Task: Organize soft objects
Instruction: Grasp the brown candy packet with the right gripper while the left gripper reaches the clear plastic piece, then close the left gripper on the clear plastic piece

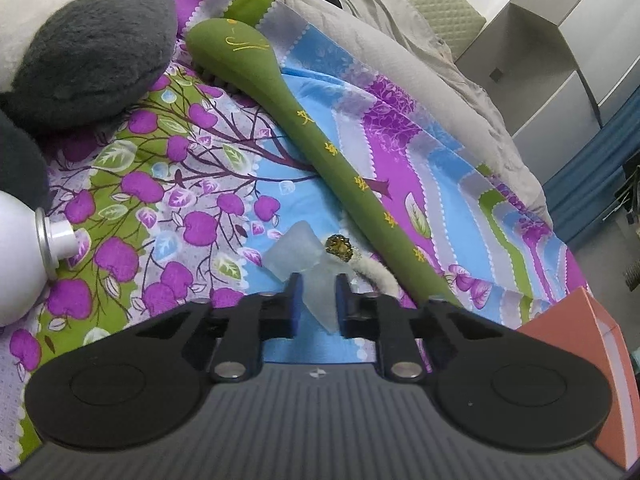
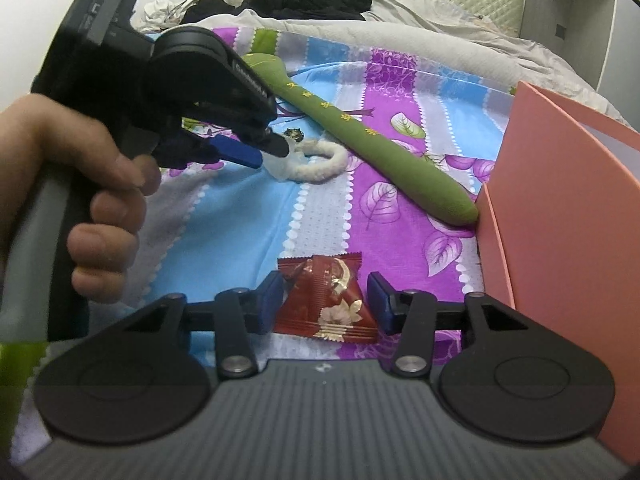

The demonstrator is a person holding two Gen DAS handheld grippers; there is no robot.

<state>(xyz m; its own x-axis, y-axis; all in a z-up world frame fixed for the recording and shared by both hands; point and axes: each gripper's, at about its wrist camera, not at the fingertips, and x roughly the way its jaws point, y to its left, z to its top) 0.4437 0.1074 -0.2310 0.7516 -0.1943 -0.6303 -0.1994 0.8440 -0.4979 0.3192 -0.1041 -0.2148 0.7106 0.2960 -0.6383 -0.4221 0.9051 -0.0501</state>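
Now left tool (image 1: 316, 280) pinches translucent piece (image 1: 298, 250) — right tool (image 2: 326, 294) straddles wrapper (image 2: 326, 300).

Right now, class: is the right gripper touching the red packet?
Apart. The right wrist view shows the right gripper straddling the red packet, bedsheet visible beside each pad.

We find almost nothing we can read. The long green plush stick (image 1: 340, 152) carries a row of small yellow embroidered marks running from 11 o'clock toward 5 o'clock along its shaft, with yellow strokes on its head, but we cannot make them out as characters. The left tool (image 2: 272, 152) bears white lettering on its black rim, too blurred to read. The red snack packet (image 2: 328, 300) shows gold ornament only.
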